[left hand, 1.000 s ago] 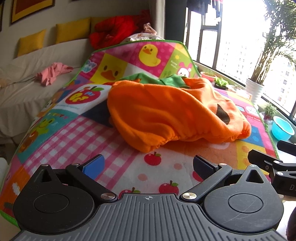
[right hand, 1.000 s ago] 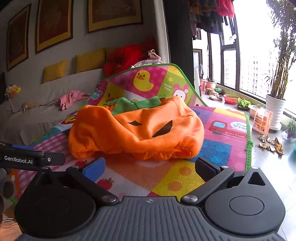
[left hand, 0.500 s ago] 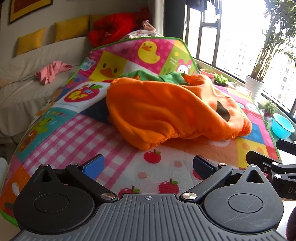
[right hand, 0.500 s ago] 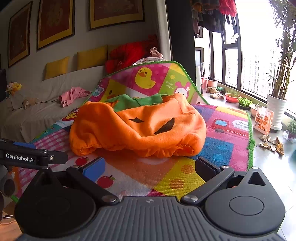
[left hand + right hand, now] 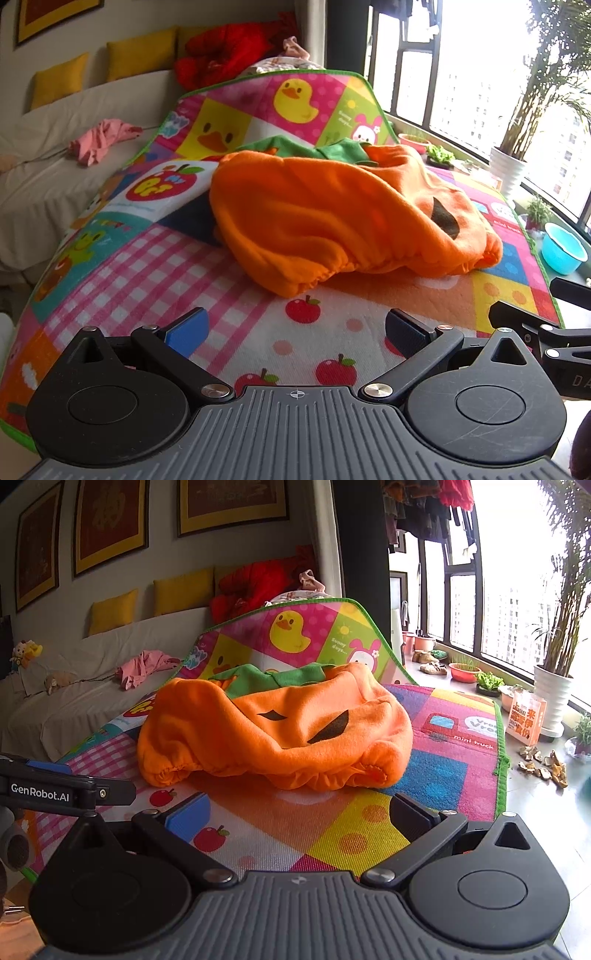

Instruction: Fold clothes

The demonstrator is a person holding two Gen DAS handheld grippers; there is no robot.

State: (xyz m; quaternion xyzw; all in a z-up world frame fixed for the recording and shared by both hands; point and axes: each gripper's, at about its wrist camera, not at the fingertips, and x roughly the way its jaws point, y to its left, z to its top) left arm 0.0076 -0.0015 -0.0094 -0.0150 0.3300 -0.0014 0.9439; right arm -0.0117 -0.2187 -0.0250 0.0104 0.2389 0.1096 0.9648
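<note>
An orange pumpkin-face garment [image 5: 332,218] with a green collar lies crumpled on a colourful play mat [image 5: 147,266]; it also shows in the right wrist view [image 5: 273,734] on the mat [image 5: 369,823]. My left gripper [image 5: 295,328] is open and empty, just short of the garment's elastic hem. My right gripper [image 5: 299,816] is open and empty, in front of the hem near its right side. Each gripper's body shows at the edge of the other's view.
A white-covered sofa [image 5: 74,701] with yellow cushions, a pink cloth [image 5: 144,666] and red bedding stands at the left. Potted plants [image 5: 554,686], a box [image 5: 526,720] and a blue basin [image 5: 563,249] stand on the floor by the windows at the right.
Both grippers have moved a little closer to the garment and tilted, so it sits slightly lower and larger in both views. The garment itself has not moved.
</note>
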